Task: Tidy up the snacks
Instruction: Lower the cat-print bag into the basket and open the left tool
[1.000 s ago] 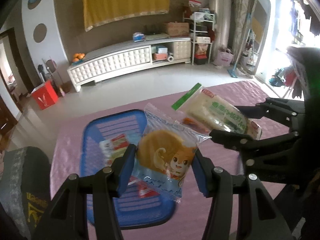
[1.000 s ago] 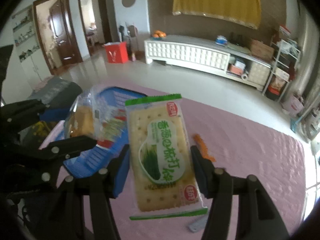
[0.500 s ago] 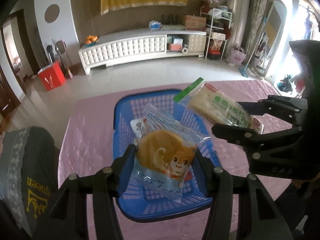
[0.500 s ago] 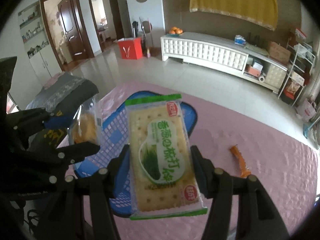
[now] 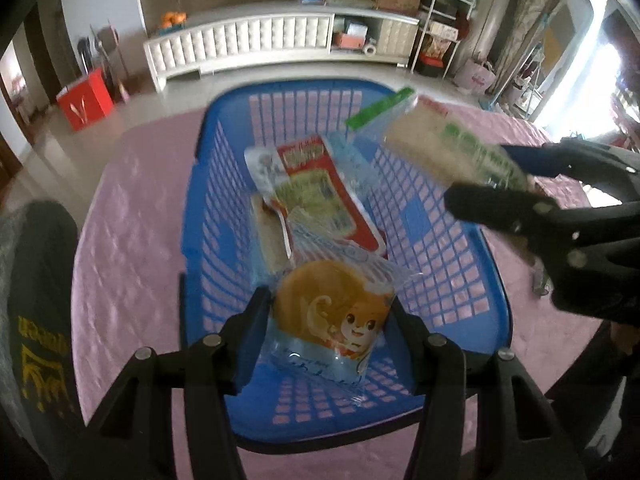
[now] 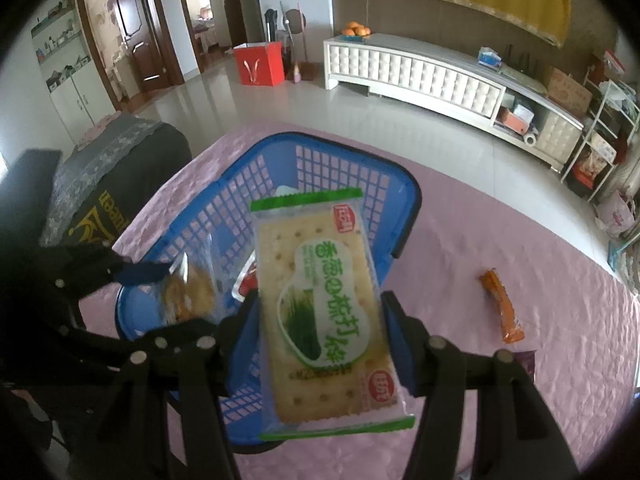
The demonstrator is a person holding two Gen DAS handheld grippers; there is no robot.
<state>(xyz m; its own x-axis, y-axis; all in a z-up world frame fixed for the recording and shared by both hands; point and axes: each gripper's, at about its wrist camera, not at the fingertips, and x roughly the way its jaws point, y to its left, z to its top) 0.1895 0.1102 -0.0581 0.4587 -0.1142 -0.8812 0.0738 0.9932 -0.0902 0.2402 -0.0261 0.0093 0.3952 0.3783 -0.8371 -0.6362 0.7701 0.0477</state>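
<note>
A blue plastic basket [image 5: 344, 412] with slotted walls sits on a surface covered in a pink quilted cloth [image 5: 128, 248]. Both grippers hover over it, each clamped on a wrapped snack.

The left gripper [image 5: 332, 332], above the basket's near end, holds a clear packet with a round golden cake and a cartoon squirrel [image 5: 332, 316], its pads pressing the packet's two side edges. The right gripper [image 6: 320, 328], at the basket's right side, grips a green-edged cracker packet [image 6: 324, 304] by its long edges.

A red-and-green snack packet [image 5: 312, 188] already lies on the basket floor. An orange stick-shaped snack [image 6: 500, 304] rests on the cloth, well to the right.

Both held packets look light, with slick, crinkly film. The cake probably squashes; the crackers likely snap under pressure. A gentle hold across the sides, as here, suits both.
</note>
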